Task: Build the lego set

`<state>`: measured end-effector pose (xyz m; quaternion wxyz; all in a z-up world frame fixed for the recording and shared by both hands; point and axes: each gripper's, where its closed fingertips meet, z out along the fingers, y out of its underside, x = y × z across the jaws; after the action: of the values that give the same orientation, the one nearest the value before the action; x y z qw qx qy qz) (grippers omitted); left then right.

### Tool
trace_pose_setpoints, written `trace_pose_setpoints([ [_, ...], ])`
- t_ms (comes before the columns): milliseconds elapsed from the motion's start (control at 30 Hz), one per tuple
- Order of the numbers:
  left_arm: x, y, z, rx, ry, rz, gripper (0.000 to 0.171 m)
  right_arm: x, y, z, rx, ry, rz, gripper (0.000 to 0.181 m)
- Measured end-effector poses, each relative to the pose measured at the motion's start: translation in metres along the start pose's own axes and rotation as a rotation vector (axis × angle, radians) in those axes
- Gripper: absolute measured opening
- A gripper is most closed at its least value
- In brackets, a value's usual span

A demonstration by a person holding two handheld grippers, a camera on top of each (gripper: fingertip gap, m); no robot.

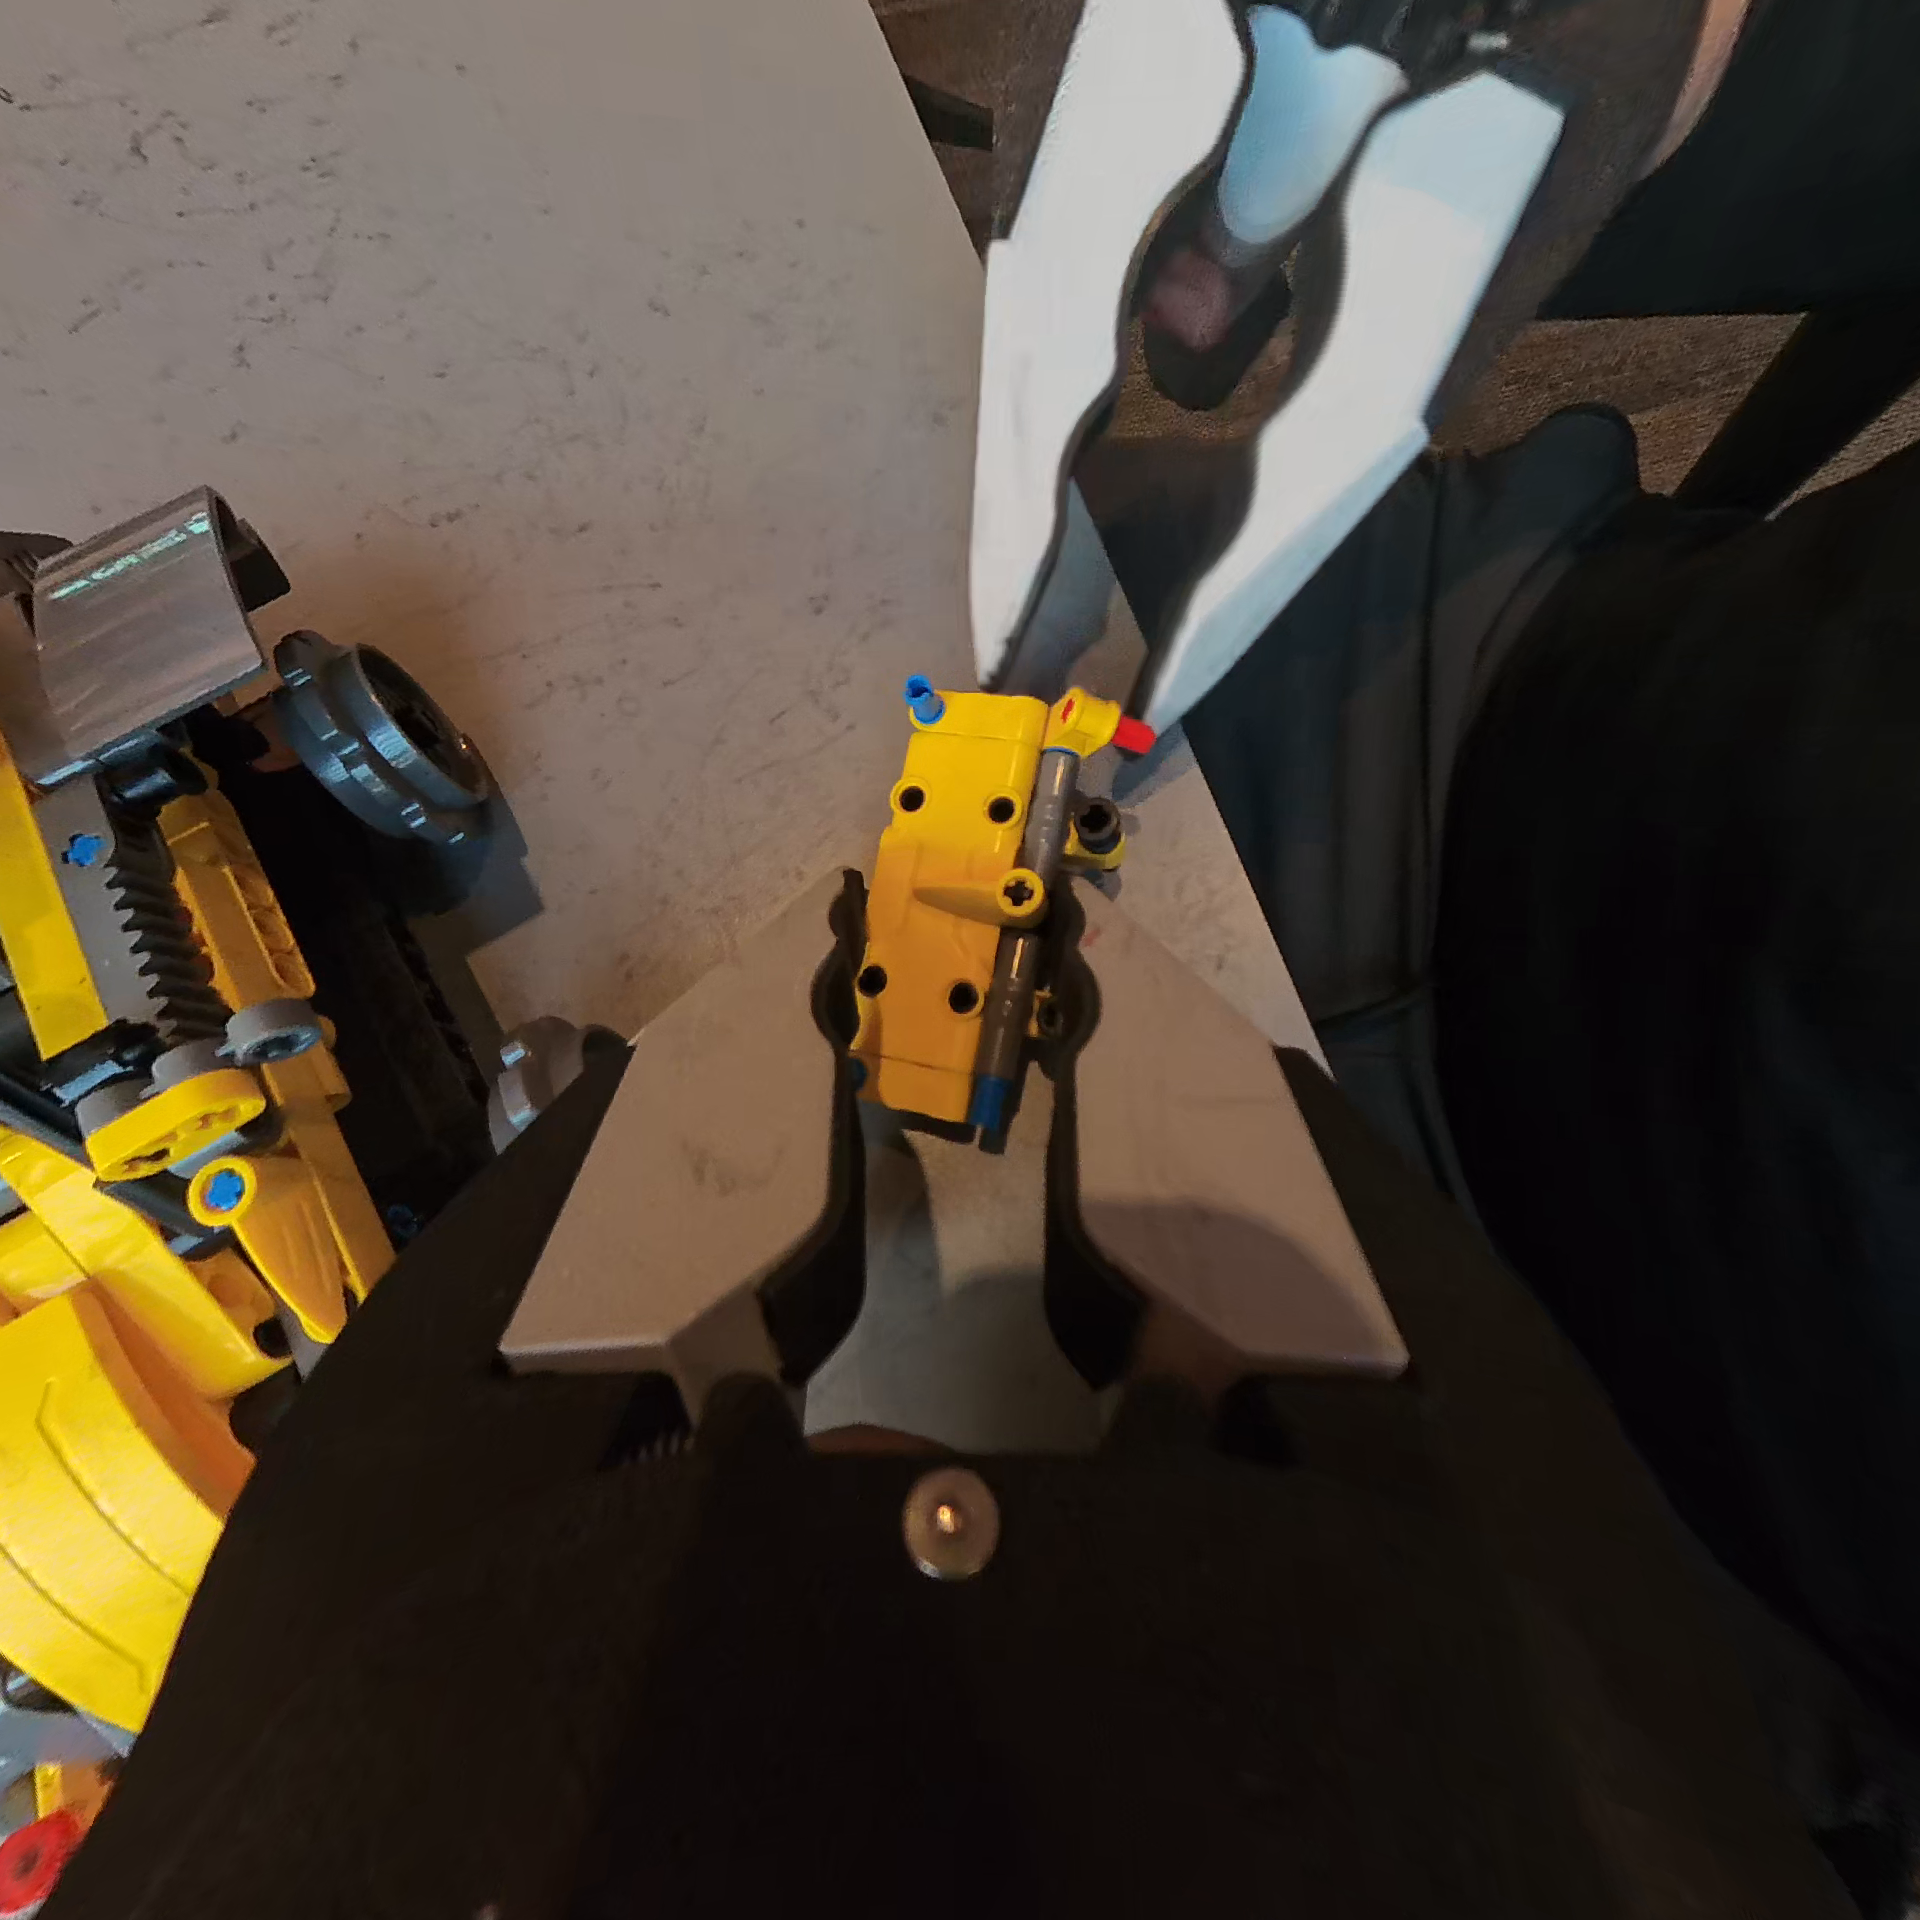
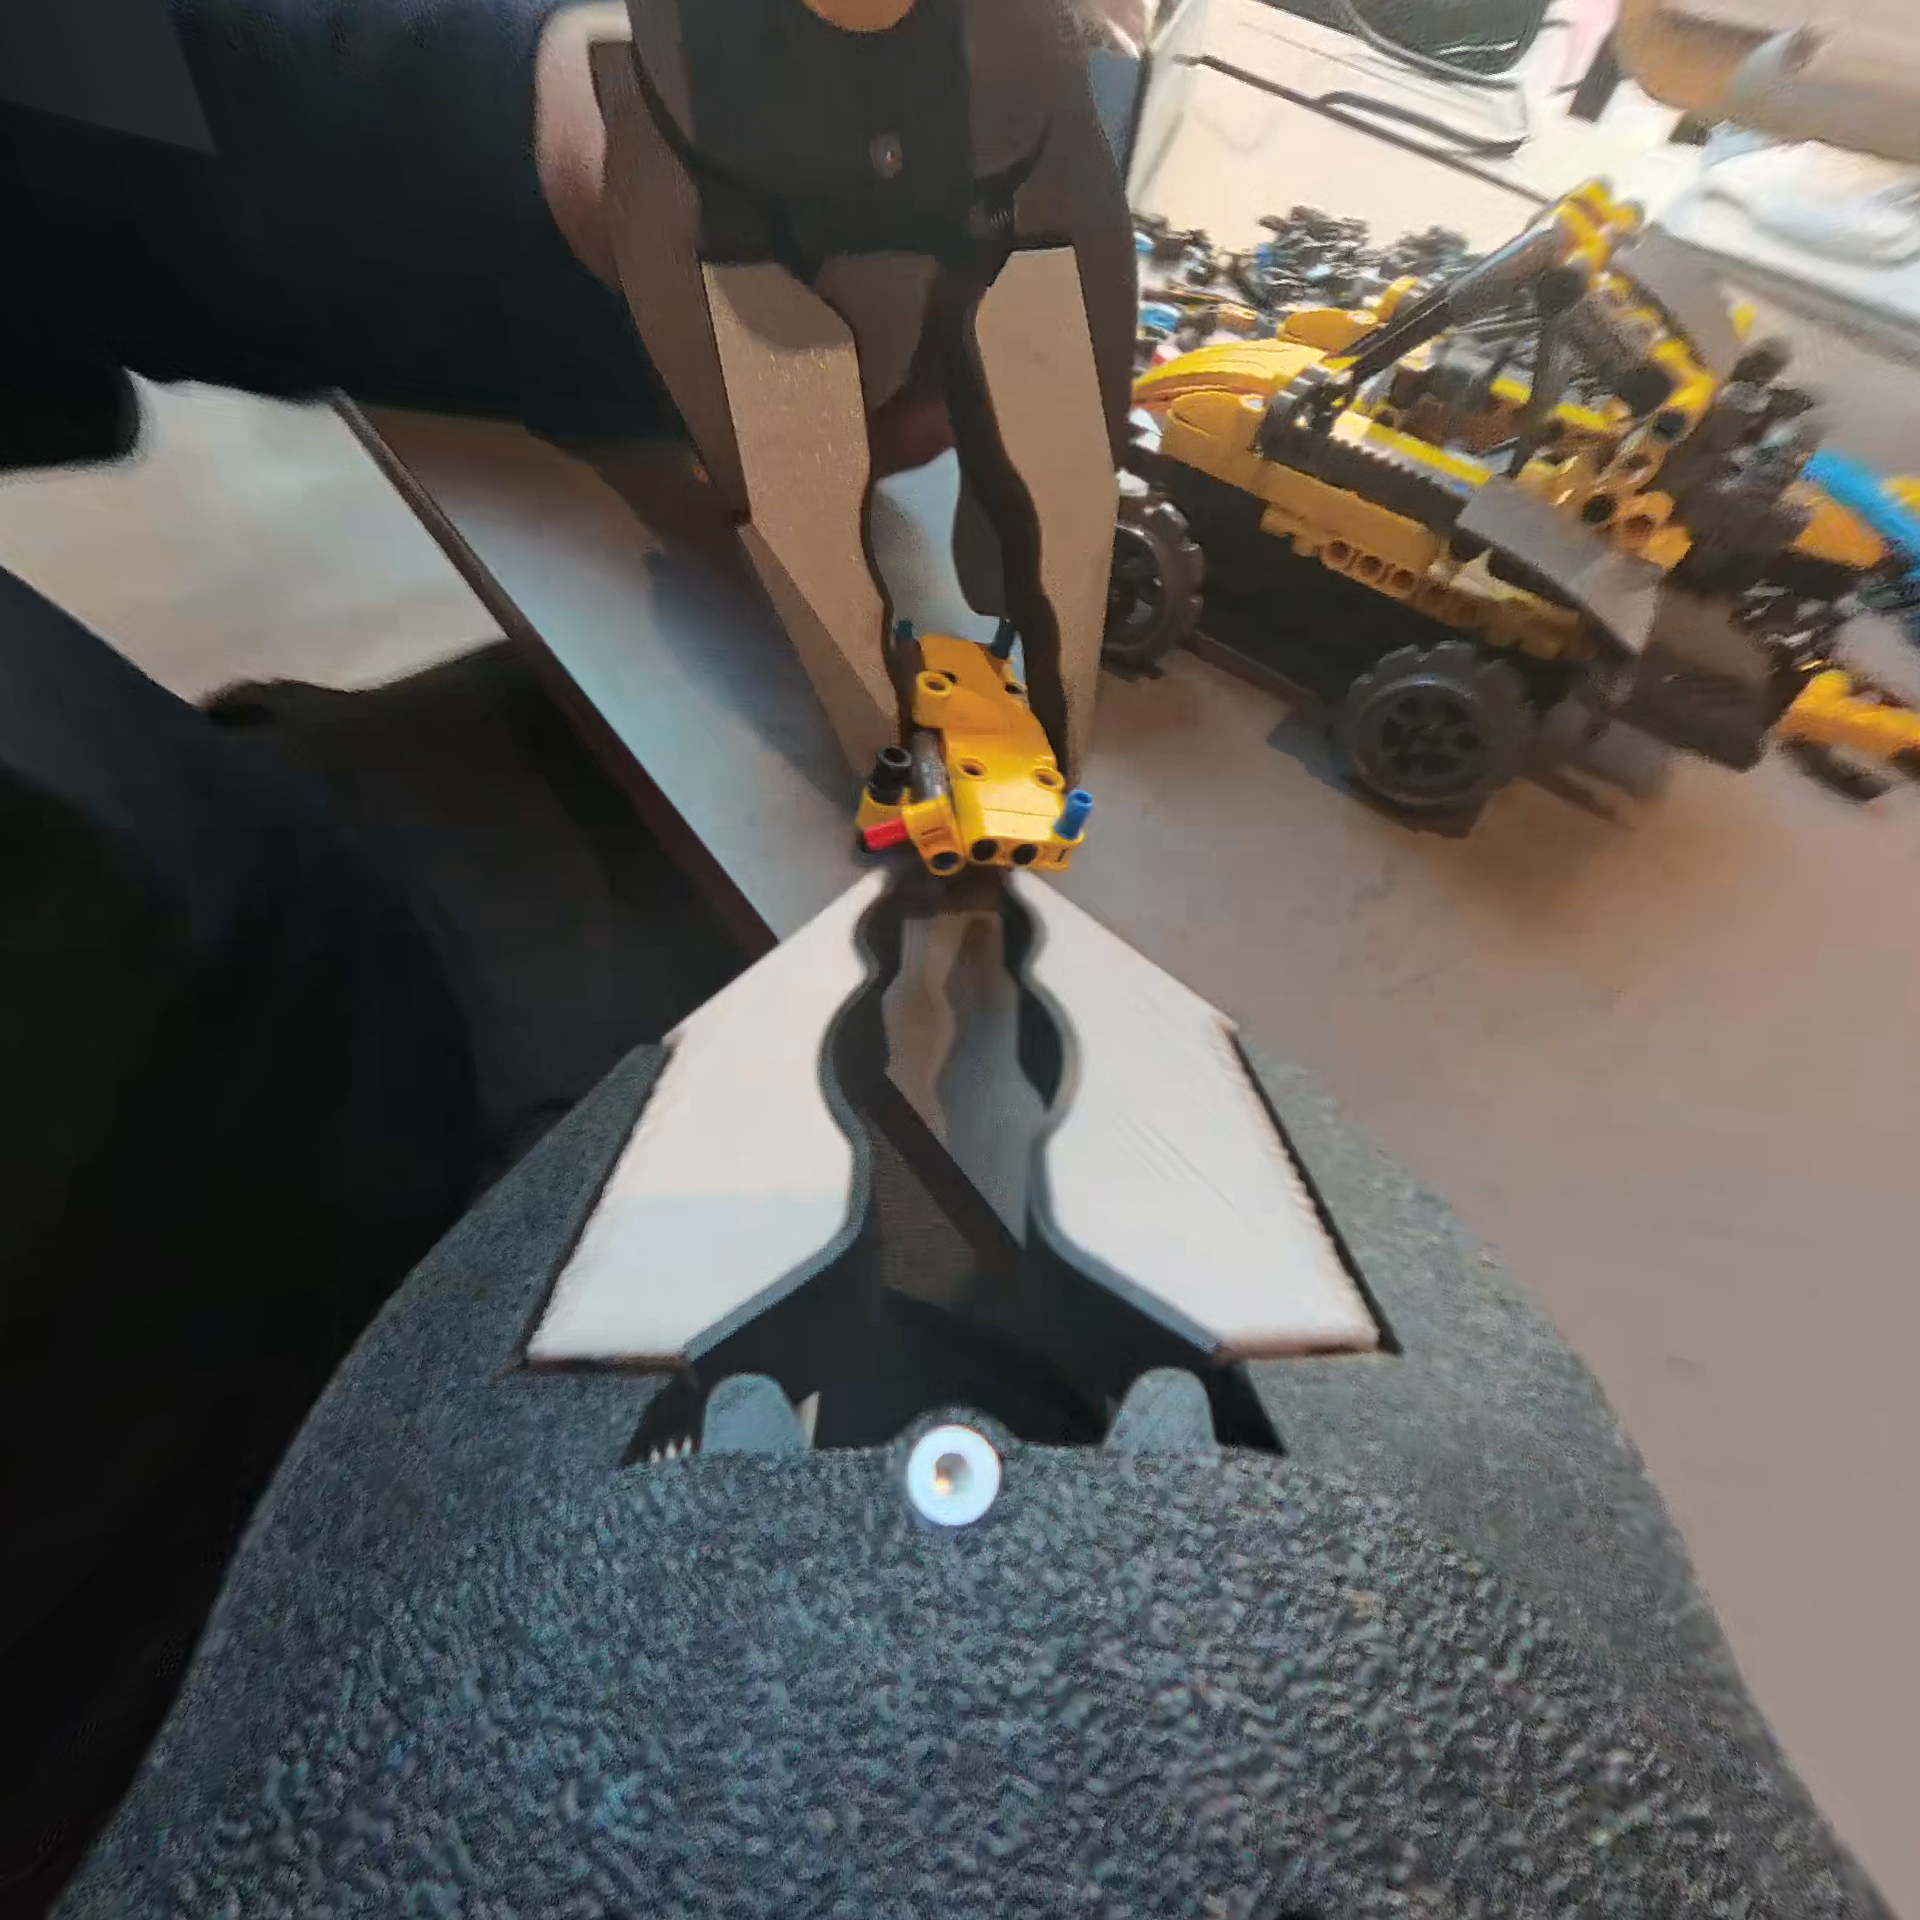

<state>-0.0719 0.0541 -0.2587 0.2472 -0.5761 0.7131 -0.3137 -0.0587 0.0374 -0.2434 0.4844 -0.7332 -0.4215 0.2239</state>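
Left wrist view showed the surface [image 1: 468, 364], a yellow model vehicle [image 1: 156, 1039] at its left, the left hand-held gripper [image 1: 951, 935] clamped on a yellow block [image 1: 956, 914], and the right hand-held gripper [image 1: 1070, 696], nearly closed, at its red pin [image 1: 1135, 736].

The bare table [image 2: 1455, 1091] at the right of the right wrist view leaves room to pass. The big yellow toy truck [image 2: 1455, 499] blocks the upper right. Loose small bricks [image 2: 1299, 260] lie behind it.
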Motion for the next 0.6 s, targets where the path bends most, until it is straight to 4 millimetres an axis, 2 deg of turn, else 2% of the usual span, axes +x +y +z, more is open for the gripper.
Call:
trace_pose_setpoints([
  [33, 0.000, 0.000, 0.000, 0.000, 0.000, -0.002, 0.032, 0.001, 0.002, 0.001, -0.024, 0.034, -0.054, 0.026],
  [133, 0.000, 0.000, 0.000, 0.000, -0.001, -0.005, 0.032, -0.002, 0.002, 0.003, -0.050, 0.059, -0.104, 0.031],
  [200, 0.000, 0.000, 0.000, 0.000, -0.001, -0.004, 0.032, -0.001, -0.001, 0.002, -0.027, 0.048, -0.054, 0.031],
  [267, 0.001, -0.001, 0.001, -0.001, -0.004, 0.006, 0.032, 0.001, -0.008, 0.000, 0.032, 0.025, 0.038, 0.037],
  [367, 0.001, -0.002, 0.002, -0.002, -0.008, 0.011, 0.032, 0.006, -0.008, 0.000, 0.043, -0.016, 0.152, 0.045],
  [433, 0.001, -0.002, 0.003, -0.001, -0.009, 0.010, 0.032, 0.008, -0.011, -0.001, 0.075, -0.041, 0.208, 0.041],
  [533, 0.001, -0.003, 0.003, -0.002, -0.012, 0.012, 0.033, 0.010, -0.021, -0.003, 0.150, -0.083, 0.303, 0.022],
  [600, 0.003, -0.003, 0.003, -0.001, -0.003, 0.012, 0.033, 0.014, -0.017, 0.000, 0.135, -0.067, 0.315, 0.014],
])
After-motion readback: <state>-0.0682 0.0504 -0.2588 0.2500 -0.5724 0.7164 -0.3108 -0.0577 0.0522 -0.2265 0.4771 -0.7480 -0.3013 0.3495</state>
